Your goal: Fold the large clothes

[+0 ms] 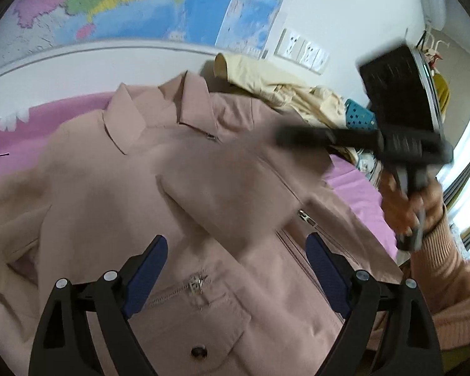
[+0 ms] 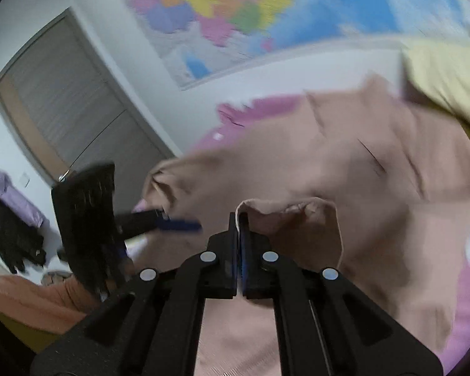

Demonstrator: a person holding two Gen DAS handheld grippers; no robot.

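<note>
A dusty-pink jacket point(image 1: 185, 188) with collar, zip and a buttoned chest pocket lies face up on a pink bedsheet point(image 1: 31, 125). Its right sleeve point(image 1: 235, 185) is lifted and carried across the chest. My left gripper point(image 1: 238, 266) is open and empty, hovering over the jacket's lower front. My right gripper point(image 2: 242, 219) is shut on the sleeve cuff point(image 2: 285, 210) and holds it above the jacket body point(image 2: 360, 172); it also shows blurred in the left wrist view point(image 1: 285, 136). The left gripper shows at the left of the right wrist view point(image 2: 185, 225).
A cream-yellow garment point(image 1: 275, 81) is heaped behind the jacket near the wall, beside a teal perforated basket point(image 1: 358, 116). A map point(image 1: 125, 3) hangs on the wall above the bed. A door point(image 2: 72, 109) and hanging clothes point(image 2: 12, 219) stand at the left.
</note>
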